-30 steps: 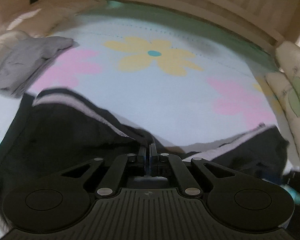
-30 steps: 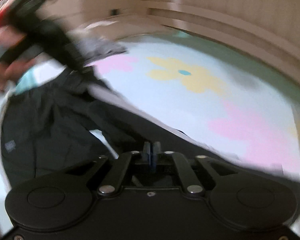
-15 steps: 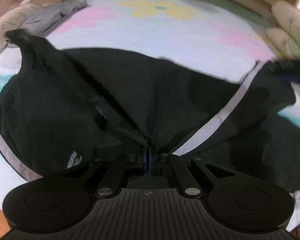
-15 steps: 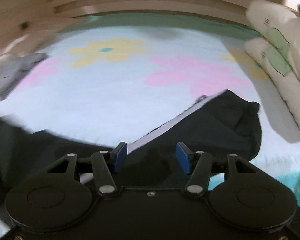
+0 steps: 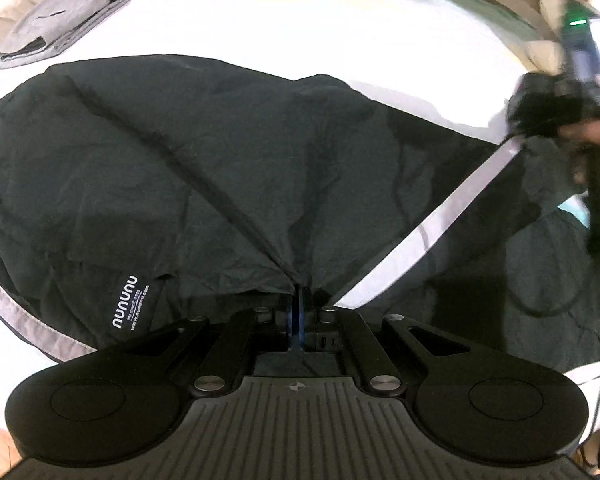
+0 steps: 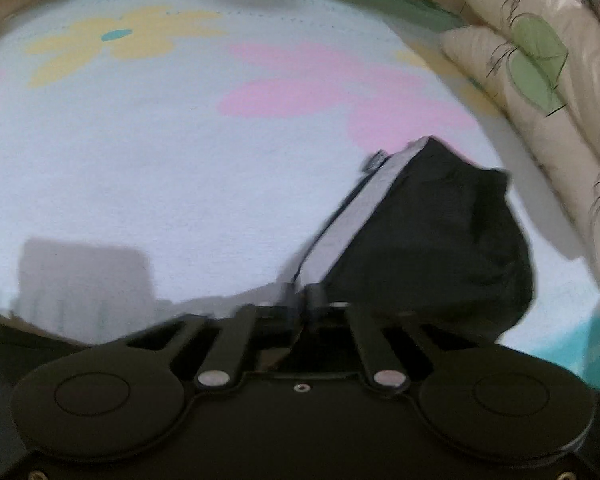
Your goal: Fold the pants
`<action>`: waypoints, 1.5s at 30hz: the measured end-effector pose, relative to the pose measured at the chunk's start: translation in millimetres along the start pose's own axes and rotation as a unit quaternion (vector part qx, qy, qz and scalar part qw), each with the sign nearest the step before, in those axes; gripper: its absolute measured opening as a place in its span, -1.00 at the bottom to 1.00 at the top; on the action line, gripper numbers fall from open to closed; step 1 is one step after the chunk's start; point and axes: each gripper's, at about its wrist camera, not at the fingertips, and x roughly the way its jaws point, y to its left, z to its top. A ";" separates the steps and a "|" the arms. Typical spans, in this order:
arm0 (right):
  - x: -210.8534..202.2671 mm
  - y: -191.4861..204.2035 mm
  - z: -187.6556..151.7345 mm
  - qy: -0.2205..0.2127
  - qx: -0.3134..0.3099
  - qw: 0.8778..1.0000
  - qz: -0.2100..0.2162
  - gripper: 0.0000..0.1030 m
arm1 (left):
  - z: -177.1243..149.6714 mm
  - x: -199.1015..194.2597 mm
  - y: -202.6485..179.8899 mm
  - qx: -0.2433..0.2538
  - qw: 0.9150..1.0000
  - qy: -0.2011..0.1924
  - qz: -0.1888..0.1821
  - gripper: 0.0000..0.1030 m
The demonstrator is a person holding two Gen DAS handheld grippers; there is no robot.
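Black pants (image 5: 204,168) lie spread on the flowered bedsheet (image 6: 180,152), a grey side stripe (image 5: 460,200) running diagonally up to the right in the left wrist view. Left gripper (image 5: 298,300) is clamped tight on a gathered bunch of the dark fabric, creases fanning out from the pinch. Right gripper (image 6: 302,296) has just been closing and now pinches the cloth at the stripe edge; blurred, but fabric sits between its jaws. Step in hand, as I judge it: both ends grabbed, the 1st fold set up. Next move likely needs both hands lifting together and carrying 1 half over the other, keeping the stripe edges aligned. Long axis runs roughly left-right across the bed; which end is the waist, cannot tell. Grey garment (image 5: 72,12) lies well apart, far left.
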 end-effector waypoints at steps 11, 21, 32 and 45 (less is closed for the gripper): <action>-134.4 -159.2 -118.5 -0.069 0.215 0.974 0.023 -0.89 | -33.6 -27.0 -15.5 0.080 0.996 -0.037 0.013 -0.94; -142.6 -193.8 -210.0 -0.005 0.209 0.978 0.021 -0.23 | -53.6 -33.2 -16.4 0.117 0.992 -0.034 0.020 -0.89; -141.7 -93.3 -159.0 -0.128 -0.081 0.988 0.024 0.02 | -64.2 -26.8 -17.4 0.118 0.992 -0.040 0.018 -0.85; -116.3 -98.9 -147.0 -0.155 -0.106 0.980 -0.071 -0.96 | -59.9 -29.0 -13.8 0.096 0.994 -0.044 0.009 -0.85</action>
